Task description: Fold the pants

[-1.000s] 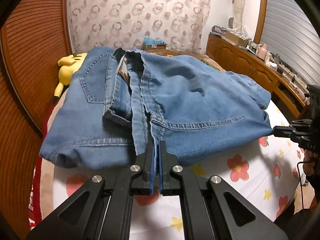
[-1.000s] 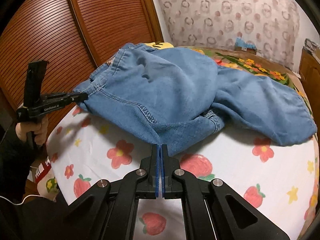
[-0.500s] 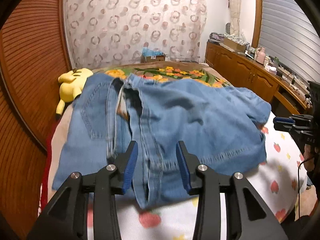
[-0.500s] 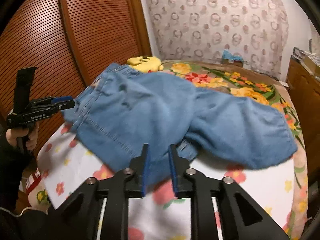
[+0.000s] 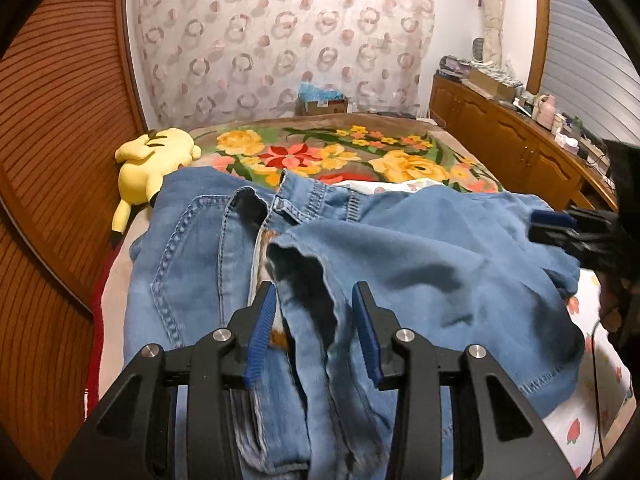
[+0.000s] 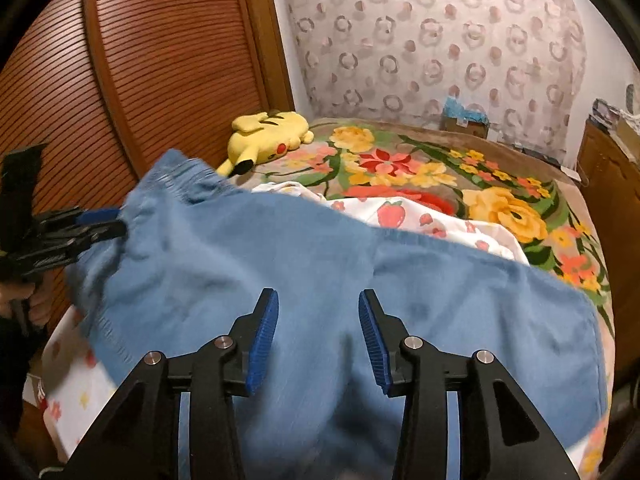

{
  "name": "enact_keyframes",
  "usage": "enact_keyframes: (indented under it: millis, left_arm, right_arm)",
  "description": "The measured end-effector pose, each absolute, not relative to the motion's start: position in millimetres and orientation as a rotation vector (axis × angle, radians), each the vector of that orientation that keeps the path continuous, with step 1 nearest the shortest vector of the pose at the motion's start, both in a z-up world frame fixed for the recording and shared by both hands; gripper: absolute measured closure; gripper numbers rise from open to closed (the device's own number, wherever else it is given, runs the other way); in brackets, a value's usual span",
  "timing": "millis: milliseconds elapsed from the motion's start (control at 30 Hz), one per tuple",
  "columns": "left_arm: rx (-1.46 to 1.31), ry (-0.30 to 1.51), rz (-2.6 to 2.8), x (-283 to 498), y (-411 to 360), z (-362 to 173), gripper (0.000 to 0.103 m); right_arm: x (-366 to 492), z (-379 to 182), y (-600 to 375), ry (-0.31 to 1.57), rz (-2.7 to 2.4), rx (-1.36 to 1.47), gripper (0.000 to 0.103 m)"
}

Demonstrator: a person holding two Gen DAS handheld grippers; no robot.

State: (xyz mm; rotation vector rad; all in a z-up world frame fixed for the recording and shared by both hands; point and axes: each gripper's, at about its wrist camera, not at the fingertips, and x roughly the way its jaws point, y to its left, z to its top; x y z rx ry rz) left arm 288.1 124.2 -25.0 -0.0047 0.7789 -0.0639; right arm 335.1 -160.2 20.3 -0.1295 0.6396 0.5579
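The blue denim pants (image 5: 400, 264) lie spread and partly doubled over on the bed, waistband and back pocket at the left in the left wrist view. My left gripper (image 5: 316, 312) is open, its blue pads apart just over the waistband folds, holding nothing. In the right wrist view the pants (image 6: 304, 264) fill the middle, blurred. My right gripper (image 6: 318, 320) is open above the cloth and empty. The right gripper also shows at the right edge of the left wrist view (image 5: 560, 228), and the left gripper at the left edge of the right wrist view (image 6: 92, 224).
A yellow plush toy (image 5: 152, 160) lies at the bed's far left by the slatted wooden wardrobe (image 6: 140, 60). A flowered blanket (image 5: 360, 156) covers the far half of the bed. A wooden cabinet (image 5: 520, 152) with clutter runs along the right. A cardboard box (image 5: 322, 102) sits by the curtain.
Both grippers were shut on the pants' edge a second ago. They opened, let the pants drop onto the bed, and have moved forward over the cloth.
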Motion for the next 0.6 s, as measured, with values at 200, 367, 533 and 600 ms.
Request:
enact_keyframes:
  millis: [200, 367, 533, 600]
  left_arm:
    - [0.006, 0.789, -0.082, 295.0, 123.7, -31.5, 0.072]
    - [0.010, 0.787, -0.081, 293.9, 125.6, -30.8, 0.089]
    - [0.030, 0.772, -0.090, 292.9, 121.6, -22.4, 0.099]
    - [0.040, 0.758, -0.099, 289.0, 116.9, -16.0, 0.100]
  right_arm:
    - [405.8, 0.1, -144.0, 0.737, 0.535, -0.131, 0.059]
    - [436.9, -6.5, -134.1, 0.774, 0.555, -0.124, 0.059]
    - [439.2, -6.1, -146.8, 0.751, 0.622, -0.097, 0.094]
    - [433.4, -3.9, -155.0, 0.723, 0.641, -0.088, 0.098]
